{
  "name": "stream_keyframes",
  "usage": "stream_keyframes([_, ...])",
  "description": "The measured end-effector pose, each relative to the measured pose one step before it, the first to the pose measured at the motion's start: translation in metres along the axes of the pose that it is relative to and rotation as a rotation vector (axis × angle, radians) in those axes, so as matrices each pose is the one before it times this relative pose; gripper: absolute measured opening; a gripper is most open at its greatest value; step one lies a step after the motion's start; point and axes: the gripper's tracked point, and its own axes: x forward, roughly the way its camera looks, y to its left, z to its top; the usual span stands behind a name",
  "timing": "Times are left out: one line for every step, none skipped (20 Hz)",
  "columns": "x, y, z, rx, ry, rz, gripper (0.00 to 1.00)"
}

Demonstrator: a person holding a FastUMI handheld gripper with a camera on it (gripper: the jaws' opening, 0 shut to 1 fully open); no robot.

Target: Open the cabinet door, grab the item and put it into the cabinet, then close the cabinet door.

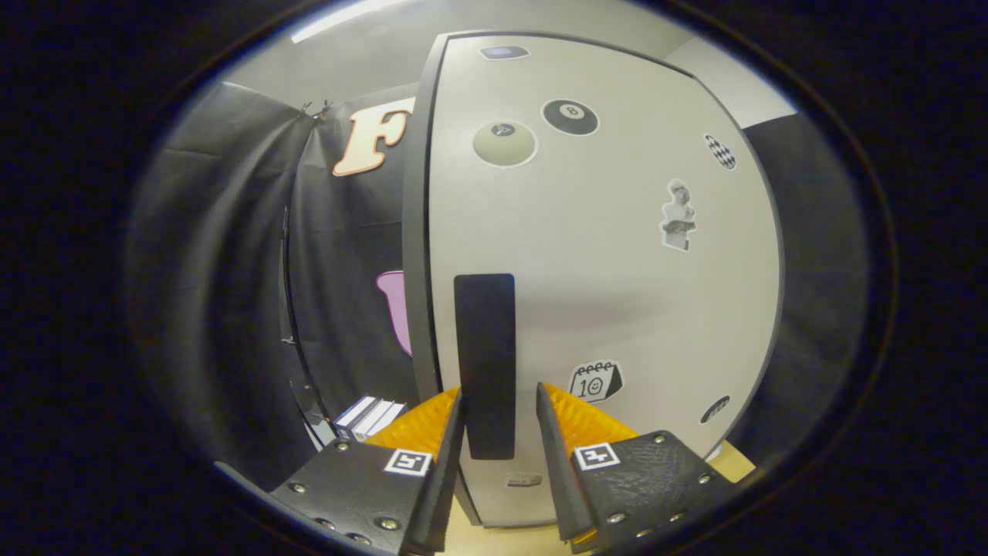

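Black cloth wall (pixel 231 270) hangs in folds behind and left of the scene, clipped at its top edge. More dark cloth (pixel 810 270) on the right side. Above, a pale ceiling (pixel 370 54) with one long strip light (pixel 340 19). Light wooden surface (pixel 733 463) shows at the bottom. Small stack of boxes (pixel 370 417) stands low against the cloth.
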Motion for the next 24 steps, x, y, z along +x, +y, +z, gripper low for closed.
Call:
stream_keyframes([0.00225,0.00314,-0.00139,0.01917,0.01001,-0.00228,0.46])
stream_keyframes([0.00048,-0.00007,0.00187,0.00402,-0.00465,-0.01381,0.43])
stream_keyframes([0.00074,-0.00028,0.00069,-0.00248,-0.00291,-0.00746,0.39])
stream_keyframes([0.00101,0.00166,-0.00178,0.00121,0.00378,0.0034,0.36])
stream_keyframes([0.00158,0.00031,-0.00075,0.00104,-0.00128,-0.00658,0.33])
stream_keyframes([-0.00073,-0.00143,0.00014,-0.01032,-0.00101,-0.0031,0.29])
stream_keyframes([-0.00128,0.00035,0.00127,-0.00988,-0.00845,0.0007,0.29])
stream_keyframes([0.00135,0.00018,-0.00117,0.00102,0.00541,0.00157,0.29])
stream_keyframes([-0.00071,-0.00005,-0.0005,0.00551,0.00503,0.0028,0.29])
stream_keyframes([-0.0004,-0.00028,0.00074,0.00082,0.00208,0.00269,0.29])
stream_keyframes([0.00252,-0.00117,0.00029,-0.00024,0.0015,-0.00029,0.25])
stream_keyframes([-0.00315,0.00059,-0.00132,-0.00643,-0.00262,-0.00135,0.21])
stream_keyframes([-0.00111,-0.00022,0.00051,-0.00279,0.00104,0.00149,0.21])
stream_keyframes([-0.00097,-0.00083,-0.00111,0.00312,0.00343,0.00203,0.21])
stream_keyframes([-0.00142,-0.00084,0.00053,-0.001,0.00164,0.00353,0.21])
stream_keyframes([-0.00181,-0.00001,-0.00004,-0.00062,-0.00222,0.0016,0.21])
stream_keyframes([-0.00287,-0.00048,-0.00041,-0.01141,-0.0015,0.0038,0.21])
stream_keyframes([-0.00315,-0.00143,0.00122,-0.00675,-0.00568,0.00188,0.21])
stream_keyframes([-0.00459,-0.00071,0.00071,0.00486,0.00262,-0.00409,0.21])
stream_keyframes([-0.00546,0.00011,0.0003,-0.00153,-0.00142,-0.00216,0.21])
stream_keyframes([-0.00583,-0.0005,0.00139,0.00006,-0.00602,-0.00135,0.21])
stream_keyframes([-0.00655,-0.00003,0.00043,0.00352,-0.00076,-0.00015,0.21])
stream_keyframes([-0.00468,-0.00035,0.00102,0.00349,0.00034,-0.00212,0.21])
stream_keyframes([0.00004,-0.00139,-0.0006,0.00258,0.0014,-0.00196,0.21])
